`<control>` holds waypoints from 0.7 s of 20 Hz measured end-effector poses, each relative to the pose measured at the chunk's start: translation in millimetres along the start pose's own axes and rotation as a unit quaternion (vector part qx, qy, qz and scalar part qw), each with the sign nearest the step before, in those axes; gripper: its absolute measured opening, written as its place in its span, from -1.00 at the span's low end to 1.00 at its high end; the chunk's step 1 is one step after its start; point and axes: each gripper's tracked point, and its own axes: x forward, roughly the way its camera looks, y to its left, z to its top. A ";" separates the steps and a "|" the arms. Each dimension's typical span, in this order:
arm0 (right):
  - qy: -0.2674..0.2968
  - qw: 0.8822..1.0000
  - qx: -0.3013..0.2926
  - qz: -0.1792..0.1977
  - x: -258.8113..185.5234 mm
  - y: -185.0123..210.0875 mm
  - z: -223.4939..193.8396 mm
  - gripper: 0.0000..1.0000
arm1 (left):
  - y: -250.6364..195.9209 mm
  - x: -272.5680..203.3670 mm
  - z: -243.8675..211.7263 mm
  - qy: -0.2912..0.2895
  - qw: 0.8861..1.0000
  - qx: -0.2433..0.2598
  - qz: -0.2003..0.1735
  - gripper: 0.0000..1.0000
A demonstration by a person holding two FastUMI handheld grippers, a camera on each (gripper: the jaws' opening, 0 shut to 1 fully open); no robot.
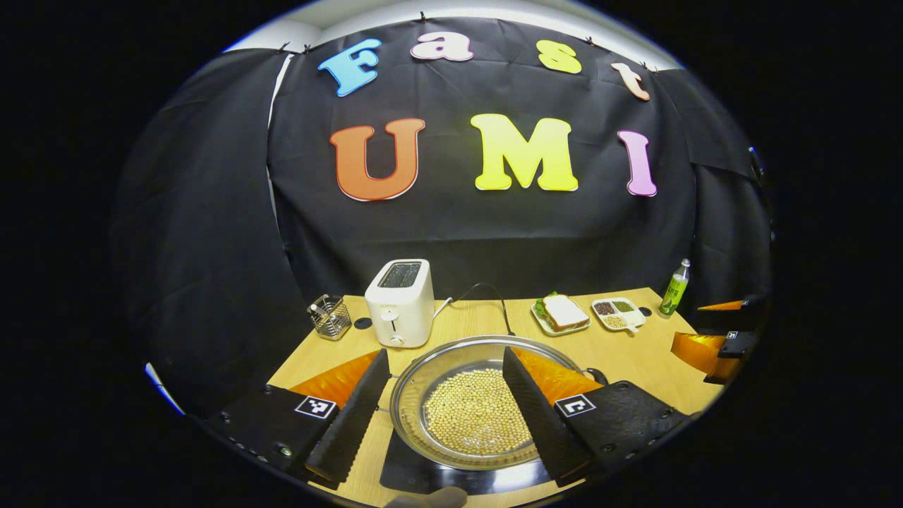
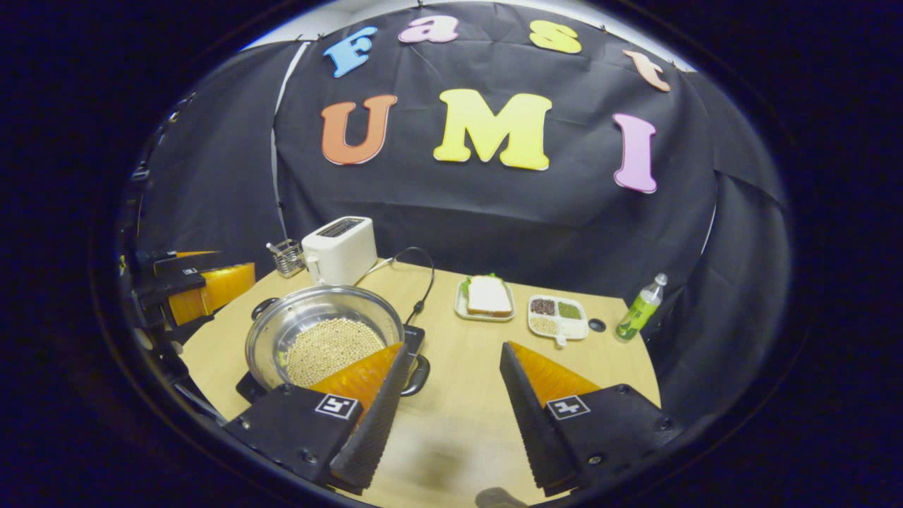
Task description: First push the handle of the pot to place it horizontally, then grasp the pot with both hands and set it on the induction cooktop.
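While the left gripper (image 1: 443,409) hangs wide open over the round stainless-steel pot (image 1: 480,406) filled with pale beans, it has hold of nothing: in the left gripper view one finger lies off the pot's left rim and the other reaches in over its right half. The pot sits on the flat black induction cooktop (image 1: 409,474), near the front edge of the light wooden table (image 1: 635,360). Behind the pot stands a white toaster (image 1: 400,302), with a wire utensil basket (image 1: 329,317) to the toaster's left. Back and right of the pot lie a plate with a sandwich (image 1: 562,313), a white divided dish of grains (image 1: 619,314) and a green bottle (image 1: 674,288); bare tabletop lies between them and the pot. The right gripper (image 1: 723,331) shows far right of the pot.

In the right gripper view, the right gripper (image 2: 448,402) is wide open and empty, over bare wood just right of the pot (image 2: 324,337). Its left finger overlaps the pot's near-right rim; contact cannot be told. A black side handle (image 2: 417,374) juts from the pot beside that finger. The left gripper (image 2: 194,286) shows left of the pot, at the table's edge.
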 end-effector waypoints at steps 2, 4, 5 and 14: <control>-0.020 1.000 -0.004 0.004 -23.7 -13.4 12.6 0.66 | -15.5 -22.9 21.7 -0.018 1.000 0.007 0.006 0.93; -0.040 0.999 -0.001 0.004 -48.5 -30.3 24.5 0.66 | -32.7 -43.8 41.1 -0.036 0.999 0.008 0.006 0.92; -0.052 0.999 0.003 0.002 -61.8 -41.0 33.6 0.67 | -43.6 -53.9 52.7 -0.044 0.999 0.005 0.005 0.94; -0.144 0.988 0.037 -0.046 -172.3 -147.1 95.1 1.00 | -132.1 -137.8 134.8 -0.106 0.994 -0.021 -0.021 0.93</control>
